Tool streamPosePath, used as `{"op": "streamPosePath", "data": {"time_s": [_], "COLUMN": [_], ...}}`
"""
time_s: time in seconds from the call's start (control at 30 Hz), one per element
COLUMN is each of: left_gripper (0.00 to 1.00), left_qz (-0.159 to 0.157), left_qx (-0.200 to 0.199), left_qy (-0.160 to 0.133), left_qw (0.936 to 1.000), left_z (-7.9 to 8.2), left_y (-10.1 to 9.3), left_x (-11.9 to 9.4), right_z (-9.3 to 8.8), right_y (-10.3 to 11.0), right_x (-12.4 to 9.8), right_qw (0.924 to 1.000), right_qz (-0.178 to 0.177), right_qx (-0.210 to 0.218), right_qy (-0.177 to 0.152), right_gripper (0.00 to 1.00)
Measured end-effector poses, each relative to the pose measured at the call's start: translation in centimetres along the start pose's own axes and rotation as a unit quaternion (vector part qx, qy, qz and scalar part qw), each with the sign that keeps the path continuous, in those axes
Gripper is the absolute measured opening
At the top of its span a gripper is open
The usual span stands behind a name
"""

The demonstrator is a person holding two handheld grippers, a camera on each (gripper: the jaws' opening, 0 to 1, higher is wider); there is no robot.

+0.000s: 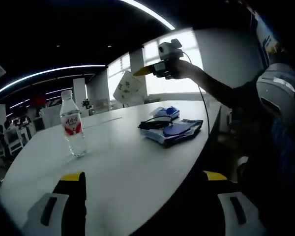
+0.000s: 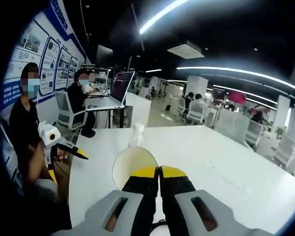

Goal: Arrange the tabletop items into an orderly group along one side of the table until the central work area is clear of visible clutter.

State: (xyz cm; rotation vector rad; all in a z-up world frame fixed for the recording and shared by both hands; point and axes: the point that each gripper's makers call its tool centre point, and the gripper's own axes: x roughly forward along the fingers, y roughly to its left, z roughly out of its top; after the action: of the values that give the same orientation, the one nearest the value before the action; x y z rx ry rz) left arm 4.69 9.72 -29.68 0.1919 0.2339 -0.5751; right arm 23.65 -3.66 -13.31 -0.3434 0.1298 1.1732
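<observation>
In left gripper view we see left gripper [image 1: 143, 189] at bottom, jaws wide apart, gripping nothing. Water bottle [image 1: 72, 124] stands upright at left on white table [image 1: 128, 162]. Blue-dark pile of items [image 1: 170, 128] lies right of centre, near table edge. In right gripper view, right gripper [image 2: 160, 173] at bottom centre has jaws pressed together on rim of paper cup [image 2: 129, 166].

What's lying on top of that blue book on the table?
A pair of dark glasses rests across the blue book, with a blue-and-white packet just behind them. The book hides what is beneath it, apart from the white table.
</observation>
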Motion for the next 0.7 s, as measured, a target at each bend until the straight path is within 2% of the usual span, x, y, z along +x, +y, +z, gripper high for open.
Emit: {"op": "streamPosePath", "data": {"time_s": [0.7], "left_gripper": [0.96], "left_qz": [0.002], "left_qx": [-0.001], "left_qy": [0.0], "left_qw": [1.0], "left_z": [-0.1], "left_y": [0.1], "left_x": [-0.2], "right_z": [-0.5], "right_y": [0.5], "right_x": [1.8], "right_qw": [0.9992], "right_qz": [0.027], "right_qx": [0.018], "right_qy": [0.021], "right_gripper": [0.0]}}
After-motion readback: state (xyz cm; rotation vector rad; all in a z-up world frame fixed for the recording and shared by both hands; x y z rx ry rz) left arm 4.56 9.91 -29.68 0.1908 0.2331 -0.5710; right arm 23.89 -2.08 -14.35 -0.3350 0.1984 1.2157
